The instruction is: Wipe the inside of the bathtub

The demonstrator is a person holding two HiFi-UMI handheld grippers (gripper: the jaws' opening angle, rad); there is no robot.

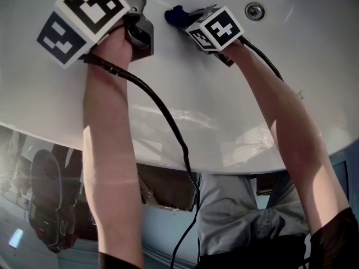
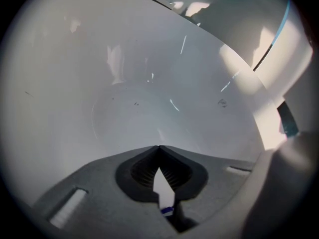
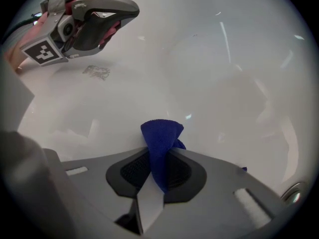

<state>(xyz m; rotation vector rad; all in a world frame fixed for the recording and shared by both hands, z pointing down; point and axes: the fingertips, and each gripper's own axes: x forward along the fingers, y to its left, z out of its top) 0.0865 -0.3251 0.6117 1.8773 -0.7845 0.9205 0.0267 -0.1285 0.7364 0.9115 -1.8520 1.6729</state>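
The bathtub (image 1: 185, 94) is big, white and very smooth, so it is slippery. The person leans far over the near rim with both arms deep inside. If a push is too hard, a gripper could skid across the wall.

The right gripper (image 3: 162, 156) has its jaws pinched on a blue cloth (image 3: 160, 143). Only a thin fold sits between them, and a small tuft pokes out past the tips. If the cloth drags on the tub, it could pull free. Then the hard jaws might scrape the tub (a tuft this small does not cover much). The cloth is deep in the tub, far from the near rim and near the drain (image 1: 254, 10). I cannot tell if it touches the tub yet.

The left gripper (image 2: 159, 151) has its jaws pressed together with nothing in them. It hangs just beside the right one, so the two could bump. Its black cable (image 1: 162, 108) runs back over the near rim and might snag there.

The tub is glossy, curved like a bowl, and has bright shiny spots. The grippers are dull grey, with dark ribbed pads inside the jaws. The cloth looks soft and fuzzy. The drain is a small, round, shiny metal ring.
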